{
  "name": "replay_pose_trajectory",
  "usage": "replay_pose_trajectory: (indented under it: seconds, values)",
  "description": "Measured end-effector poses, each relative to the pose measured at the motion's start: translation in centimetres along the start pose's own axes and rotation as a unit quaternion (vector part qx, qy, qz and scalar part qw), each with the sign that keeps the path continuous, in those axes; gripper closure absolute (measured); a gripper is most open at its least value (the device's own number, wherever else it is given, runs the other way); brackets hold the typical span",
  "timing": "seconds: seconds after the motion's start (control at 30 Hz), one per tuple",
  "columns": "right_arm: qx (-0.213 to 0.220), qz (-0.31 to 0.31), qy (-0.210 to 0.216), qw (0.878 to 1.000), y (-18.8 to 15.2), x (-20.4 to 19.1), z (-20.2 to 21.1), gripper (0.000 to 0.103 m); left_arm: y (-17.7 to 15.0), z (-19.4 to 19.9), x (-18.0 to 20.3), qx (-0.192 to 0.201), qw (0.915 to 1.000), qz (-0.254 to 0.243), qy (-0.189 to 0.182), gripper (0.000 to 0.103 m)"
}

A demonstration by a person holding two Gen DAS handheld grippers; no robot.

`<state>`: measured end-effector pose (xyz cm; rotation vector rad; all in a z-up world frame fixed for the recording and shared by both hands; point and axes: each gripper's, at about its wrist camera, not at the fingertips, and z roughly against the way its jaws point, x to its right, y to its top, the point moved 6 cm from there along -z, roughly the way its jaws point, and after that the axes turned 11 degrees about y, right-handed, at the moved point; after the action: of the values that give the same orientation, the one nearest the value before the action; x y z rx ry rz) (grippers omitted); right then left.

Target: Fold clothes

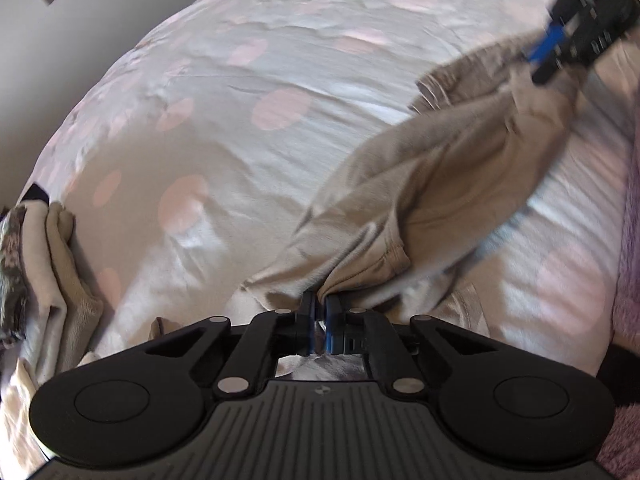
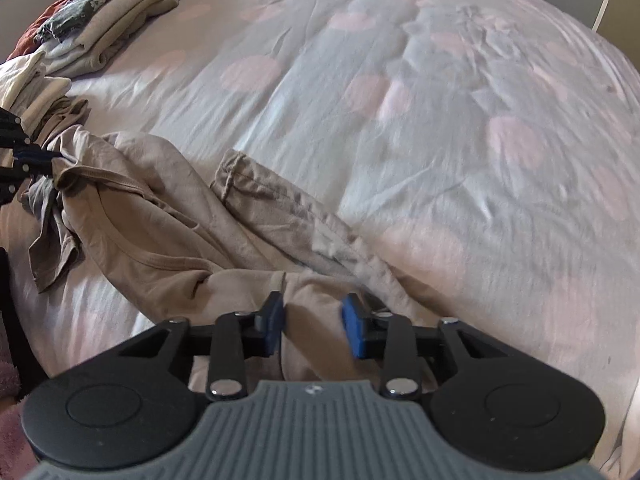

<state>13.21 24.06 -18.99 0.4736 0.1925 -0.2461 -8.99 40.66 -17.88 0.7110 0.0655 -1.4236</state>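
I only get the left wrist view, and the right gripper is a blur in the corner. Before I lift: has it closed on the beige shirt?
Observer: No. The right gripper is open. The beige shirt lies between its fingers, unpinched.
Operator: Anything else loose near the shirt that I could drag along?
Observer: Yes, an unfolded heap of pale clothes sits just beyond the shirt, towards the folded stack.
Operator: I only see the edge of that stack. Is anything behind it?
Observer: A rust-red garment lies crumpled against its far side.
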Motion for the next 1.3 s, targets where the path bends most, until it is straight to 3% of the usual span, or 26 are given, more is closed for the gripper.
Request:
replay_pose_trajectory:
  seconds: [0.03, 0.13, 0.2, 0.57, 0.8, 0.93, 1.03, 1.23, 1.3]
  values:
    - [0.001, 0.001, 0.001, 1.000, -0.1, -0.2, 0.1, 0.094, 0.1, 0.2, -0.5, 0.005, 0.9999, 0.015, 0.003, 0.100]
    - [0.006, 0.003, 0.010, 1.000, -0.6, -1.3, 1.3, 0.101, 0.2, 0.5, -2.1, 0.014, 0.9978, 0.061, 0.019, 0.101]
    - [0.006, 0.008, 0.024, 1.000, -1.2, -2.5, 2.6, 0.101, 0.1, 0.5, -3.0, 0.012, 0.9957, 0.087, 0.029, 0.101]
    - [-0.093, 0.082, 0.016, 0.992, -6.7, -8.4, 4.1, 0.100, -0.9, -0.2, -5.3, -0.017, 0.9873, 0.139, 0.074, 0.101]
    - [-0.077, 0.088, 0.008, 0.993, -5.8, -9.4, 6.3, 0.095, -1.6, -0.6, -6.0, -0.042, 0.9826, 0.152, 0.098, 0.101]
    - [-0.058, 0.102, -0.021, 0.993, -4.0, -8.7, 6.4, 0.092, -1.8, -1.0, -6.1, -0.049, 0.9821, 0.155, 0.096, 0.101]
    - [-0.053, 0.104, -0.020, 0.993, -2.7, -7.5, 4.8, 0.079, -1.9, -1.0, -6.1, -0.050, 0.9823, 0.154, 0.095, 0.101]
    - [-0.095, 0.133, -0.017, 0.986, -1.8, -5.5, 0.0, 0.078, -2.1, -1.4, -6.4, -0.054, 0.9808, 0.169, 0.081, 0.101]
    - [-0.108, 0.121, -0.007, 0.987, -1.9, -4.8, -1.1, 0.069, -2.2, -1.6, -6.7, -0.052, 0.9794, 0.183, 0.068, 0.101]
